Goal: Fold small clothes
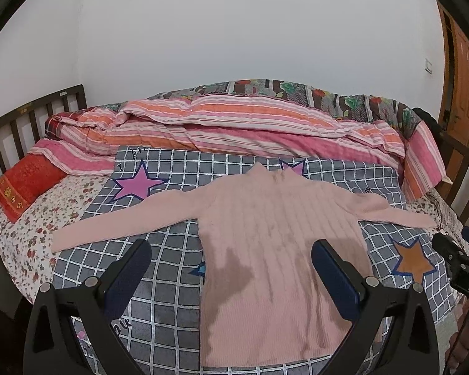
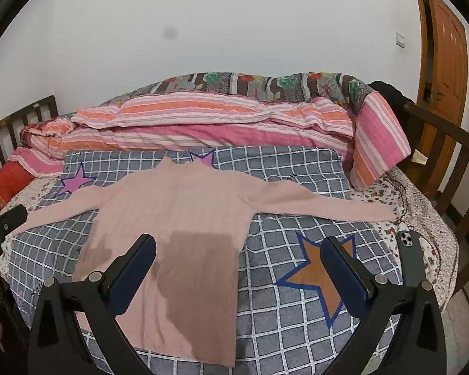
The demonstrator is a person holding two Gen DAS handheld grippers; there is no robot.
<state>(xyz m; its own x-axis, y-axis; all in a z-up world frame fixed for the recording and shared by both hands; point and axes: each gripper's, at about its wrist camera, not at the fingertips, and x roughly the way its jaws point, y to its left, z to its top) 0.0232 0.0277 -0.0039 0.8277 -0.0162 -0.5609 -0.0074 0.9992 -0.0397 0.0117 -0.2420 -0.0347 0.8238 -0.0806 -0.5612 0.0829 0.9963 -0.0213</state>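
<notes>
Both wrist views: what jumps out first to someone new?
A pink sweater lies flat, sleeves spread wide, on a grey checked blanket with stars, in the middle of the bed. Behind it, along the wall, is a heap of striped quilts. Both sets of tongs, left and right, hang open above the sweater's hem end, gripping nothing.

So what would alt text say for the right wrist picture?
A pink sweater lies flat, sleeves spread, on a grey checked blanket on a bed. The right gripper hovers above it, fingers open and empty.
</notes>
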